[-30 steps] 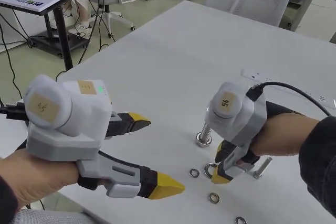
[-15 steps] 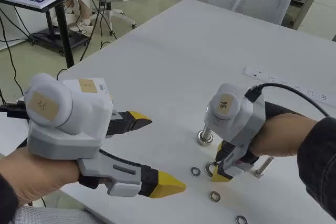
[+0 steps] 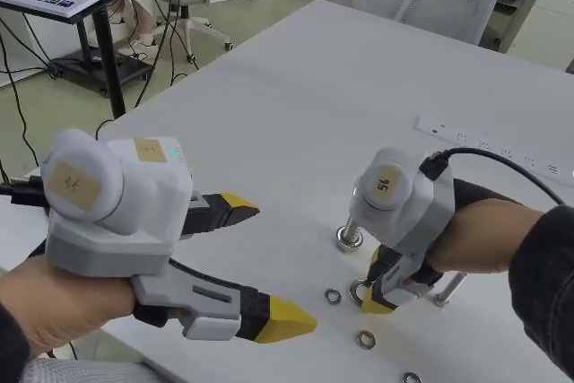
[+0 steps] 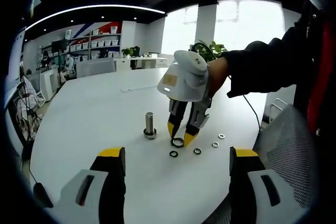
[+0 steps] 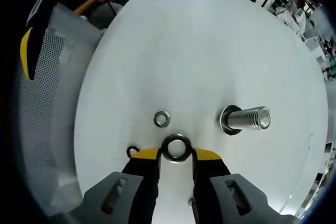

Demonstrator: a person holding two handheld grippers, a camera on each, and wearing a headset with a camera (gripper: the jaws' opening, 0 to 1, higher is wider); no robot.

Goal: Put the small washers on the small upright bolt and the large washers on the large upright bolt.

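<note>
While the right gripper (image 5: 176, 156) hangs tip-down over the near right part of the table (image 3: 296, 87), very little has changed in the last second. It has stayed on the same spot, tipping only a touch, and the head camera has drifted slightly. Its jaws are drawn in close on either side of the large washer (image 5: 176, 148), one yellow tip at each flank. Whether they already bite the ring or merely bracket it, the pictures don't settle.

That washer still lies flat on the table, right where it lay a second ago, not lifted. So the read is that the grasp is being settled, not carried off yet.

Just left of it sits a small washer (image 3: 333, 295), with a second small washer (image 3: 365, 339) nearer and a third small washer (image 3: 411, 378) at the near edge. None of them has budged.

Just beyond the gripper the large bolt (image 3: 350, 232) stands upright, its thread bare above the base as far as can be seen. Past the right hand (image 3: 475, 235) a slimmer bolt (image 3: 448, 287) peeks out; upright or leaning is hard to call.

Over at the near left, the left gripper (image 3: 269, 264) hovers with jaws spread wide and nothing between them, as before.

Judgement: nothing looks threaded yet, and this first large washer is the job in hand, with its bolt close by.
</note>
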